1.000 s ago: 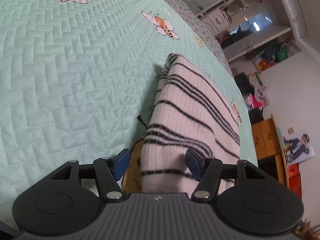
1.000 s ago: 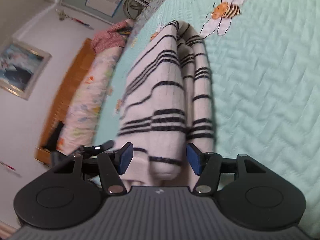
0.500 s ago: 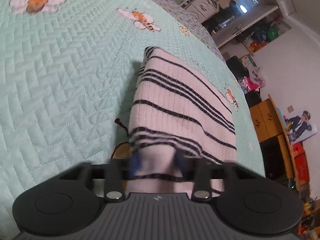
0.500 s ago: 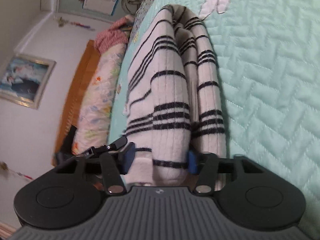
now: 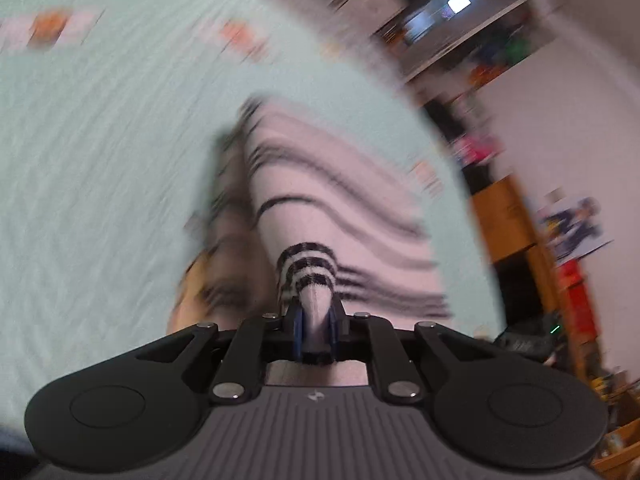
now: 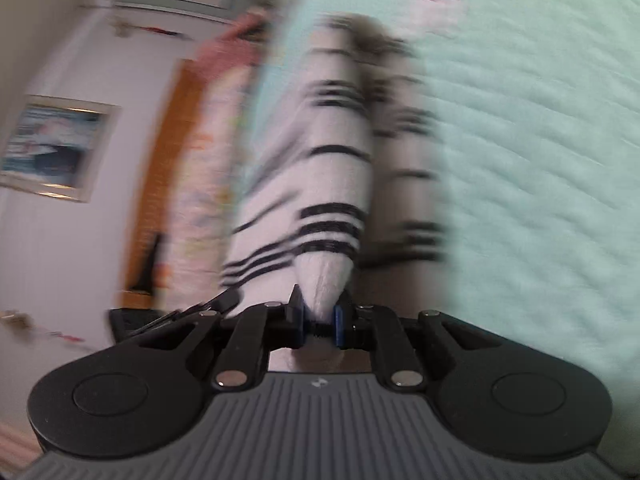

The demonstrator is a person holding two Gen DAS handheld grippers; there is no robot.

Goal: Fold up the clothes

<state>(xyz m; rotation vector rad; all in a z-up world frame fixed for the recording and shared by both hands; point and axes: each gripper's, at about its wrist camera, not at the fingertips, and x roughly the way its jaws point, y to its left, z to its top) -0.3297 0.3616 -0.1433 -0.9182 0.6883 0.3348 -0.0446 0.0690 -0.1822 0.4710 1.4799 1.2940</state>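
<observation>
Both grippers were spread wide around the sweater's near edge a second ago, and now they've clamped down on it, plus both views have gone pretty blurry.

Biggest thing here is the bed, covered in a mint green quilt with orange bee patches on it. Lying on the quilt is the folded sweater, white with black stripes, stretching away from both cameras. In the left wrist view there's something tan peeking out under its left side, too smeared to say what.

Left gripper: jaws have just been closing, and the blue pads are pinching a bunched-up bit of the sweater's striped edge.

Right gripper: same deal, jaws have just been closing, and the pads are squeezing a narrow fold of the white knit.

Off the bed, there's a framed picture on the wall in the right wrist view.
</observation>
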